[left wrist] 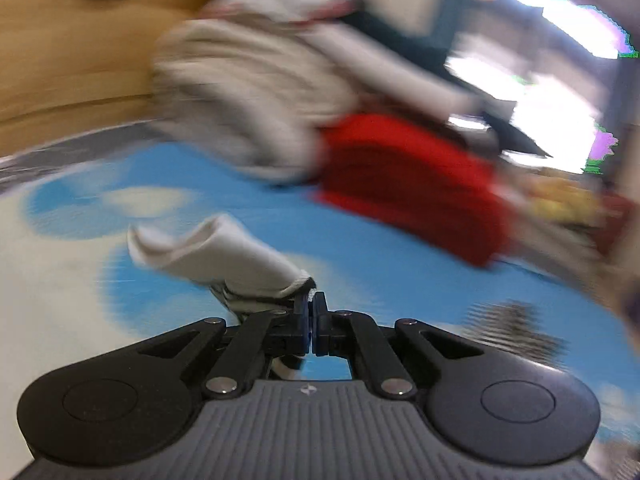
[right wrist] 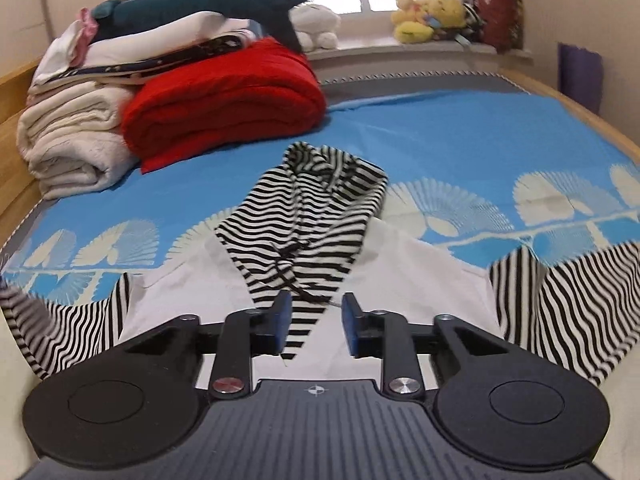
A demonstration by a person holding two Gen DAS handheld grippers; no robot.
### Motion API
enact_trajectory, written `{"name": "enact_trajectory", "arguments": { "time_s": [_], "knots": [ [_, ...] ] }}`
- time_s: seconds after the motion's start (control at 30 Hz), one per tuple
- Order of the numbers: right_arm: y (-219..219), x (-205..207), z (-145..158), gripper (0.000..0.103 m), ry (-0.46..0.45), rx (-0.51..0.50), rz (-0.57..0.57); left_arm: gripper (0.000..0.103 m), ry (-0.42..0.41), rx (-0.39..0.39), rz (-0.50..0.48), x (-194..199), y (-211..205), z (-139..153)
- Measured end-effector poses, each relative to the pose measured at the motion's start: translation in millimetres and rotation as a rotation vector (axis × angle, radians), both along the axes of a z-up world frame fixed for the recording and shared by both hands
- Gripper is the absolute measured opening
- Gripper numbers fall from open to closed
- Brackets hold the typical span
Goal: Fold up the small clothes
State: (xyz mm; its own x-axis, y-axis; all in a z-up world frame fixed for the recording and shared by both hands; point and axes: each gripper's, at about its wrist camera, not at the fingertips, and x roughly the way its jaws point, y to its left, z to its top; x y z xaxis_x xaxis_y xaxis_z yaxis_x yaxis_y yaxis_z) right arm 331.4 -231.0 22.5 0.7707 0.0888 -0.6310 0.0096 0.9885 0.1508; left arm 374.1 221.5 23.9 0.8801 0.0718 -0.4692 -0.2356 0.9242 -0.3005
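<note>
A small white garment with black-and-white striped hood [right wrist: 308, 216] and striped sleeves [right wrist: 568, 304] lies spread on the blue bed sheet [right wrist: 460, 148]. My right gripper [right wrist: 316, 316] is open, just above the hood's lower end, holding nothing. My left gripper [left wrist: 311, 304] is shut on a white fabric part of the garment [left wrist: 216, 256], lifted above the sheet; the left wrist view is motion-blurred.
A folded red blanket [right wrist: 224, 100] and cream blanket [right wrist: 68, 144] with stacked clothes and a plush shark [right wrist: 208, 4] sit at the back left. Plush toys [right wrist: 428, 16] line the windowsill. Wooden bed frame [right wrist: 592, 116] borders the right.
</note>
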Motion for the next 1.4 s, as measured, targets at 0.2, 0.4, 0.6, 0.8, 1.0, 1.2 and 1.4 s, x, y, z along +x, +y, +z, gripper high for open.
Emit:
{"name": "enact_trajectory", "arguments": {
  "time_s": [0.2,0.4,0.6,0.8,1.0,1.2,1.4],
  "knots": [
    [-28,5,-6,0.037,0.072,0.109,-0.097,0.005,0.047,-0.107,-0.528,-15,-135,37],
    [-53,9,-13,0.039,0.114,0.238,-0.194,0.011,0.062,-0.150,-0.305,-29,-119,65],
    [-58,22,-33,0.031,0.178,0.338,-0.220,0.016,0.258,-0.026,-0.133,-15,-116,11],
    [-45,49,-83,0.033,0.343,0.424,-0.255,0.016,0.261,0.006,-0.109,22,-103,10],
    [-33,69,-124,0.039,0.434,0.421,-0.296,0.016,0.275,-0.060,-0.117,28,-88,8],
    [-25,63,-96,0.006,0.287,0.380,-0.258,0.016,0.302,-0.068,-0.121,31,-88,3],
    [-43,31,-25,0.006,-0.013,0.192,-0.243,0.016,0.364,-0.044,-0.194,35,-104,-11]
  ]
}}
